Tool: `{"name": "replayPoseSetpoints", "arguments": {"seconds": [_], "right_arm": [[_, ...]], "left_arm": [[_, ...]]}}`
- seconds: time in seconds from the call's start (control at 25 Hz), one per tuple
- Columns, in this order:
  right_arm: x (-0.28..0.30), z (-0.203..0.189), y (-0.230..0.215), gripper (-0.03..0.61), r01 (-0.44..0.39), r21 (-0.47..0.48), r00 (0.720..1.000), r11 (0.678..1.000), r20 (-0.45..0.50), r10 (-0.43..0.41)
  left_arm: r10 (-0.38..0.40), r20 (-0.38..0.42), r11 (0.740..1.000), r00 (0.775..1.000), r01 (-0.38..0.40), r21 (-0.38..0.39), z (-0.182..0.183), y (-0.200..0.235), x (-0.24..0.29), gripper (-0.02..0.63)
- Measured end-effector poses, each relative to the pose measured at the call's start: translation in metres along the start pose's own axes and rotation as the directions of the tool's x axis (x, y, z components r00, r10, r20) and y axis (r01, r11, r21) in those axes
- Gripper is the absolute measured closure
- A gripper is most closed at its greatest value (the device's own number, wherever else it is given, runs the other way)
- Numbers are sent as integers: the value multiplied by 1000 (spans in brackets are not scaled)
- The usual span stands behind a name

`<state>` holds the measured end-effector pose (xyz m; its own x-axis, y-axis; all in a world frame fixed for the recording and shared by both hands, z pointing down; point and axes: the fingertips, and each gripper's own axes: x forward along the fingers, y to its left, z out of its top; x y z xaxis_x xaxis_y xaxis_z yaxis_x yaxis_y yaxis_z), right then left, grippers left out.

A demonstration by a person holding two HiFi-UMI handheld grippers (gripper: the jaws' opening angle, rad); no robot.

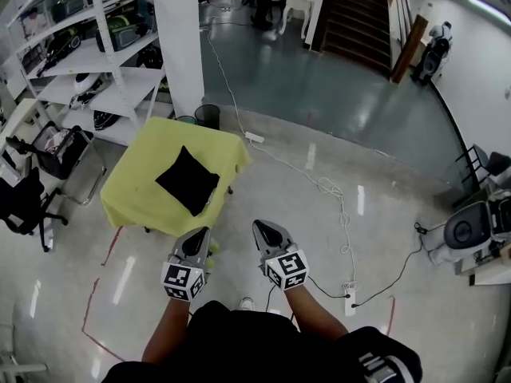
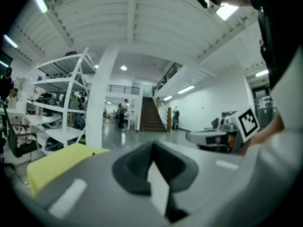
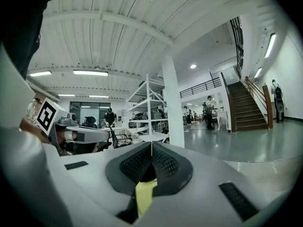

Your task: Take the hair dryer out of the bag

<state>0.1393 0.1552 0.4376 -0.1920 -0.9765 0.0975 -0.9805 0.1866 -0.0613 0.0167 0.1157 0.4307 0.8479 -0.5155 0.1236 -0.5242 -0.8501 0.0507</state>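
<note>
On the shop floor, a short way in front of a standing person, one counter point(image 1: 136, 183) draped in yellow cloth carries one black bag point(image 1: 188, 179); the hair dryer is not visible and is judged to be inside that bag. The bag lies flat near the middle of the counter, turned corner-on to the person, so that its slightly longer diagonal runs from the near edge toward the far edge; where its opening is cannot be told from here. Two tools are held out side by side at about waist level, pointing nearly level toward the counter. The left tool point(image 1: 200, 232) has its jaws pressed together with nothing between them, and the right tool point(image 1: 259, 224) is likewise fully closed and empty. The relation that governs the next move: the bag lies ahead and to the left of both tools, well apart from each, with the counter's near edge between them and the bag. The left tool is the nearer of the two and lines up almost directly with the bag's near corner; the right tool would have to cross leftward. Count: one counter, one bag, two tools, no hair dryer showing.
</note>
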Motion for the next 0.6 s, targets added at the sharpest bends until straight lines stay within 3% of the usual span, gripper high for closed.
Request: {"name": "replayPoseSetpoints", "arguments": {"seconds": [0.2,0.6], "right_arm": [[36,-2,0,571,-55,10,998,998,-11,55],[151,18,1,571,-166,-41,986,985,-13,166]], "left_arm": [[30,-34,999,999,-30,-24,-6,28,16,606],[80,-8,997,997,-80,-20,4,113,66,606]]}}
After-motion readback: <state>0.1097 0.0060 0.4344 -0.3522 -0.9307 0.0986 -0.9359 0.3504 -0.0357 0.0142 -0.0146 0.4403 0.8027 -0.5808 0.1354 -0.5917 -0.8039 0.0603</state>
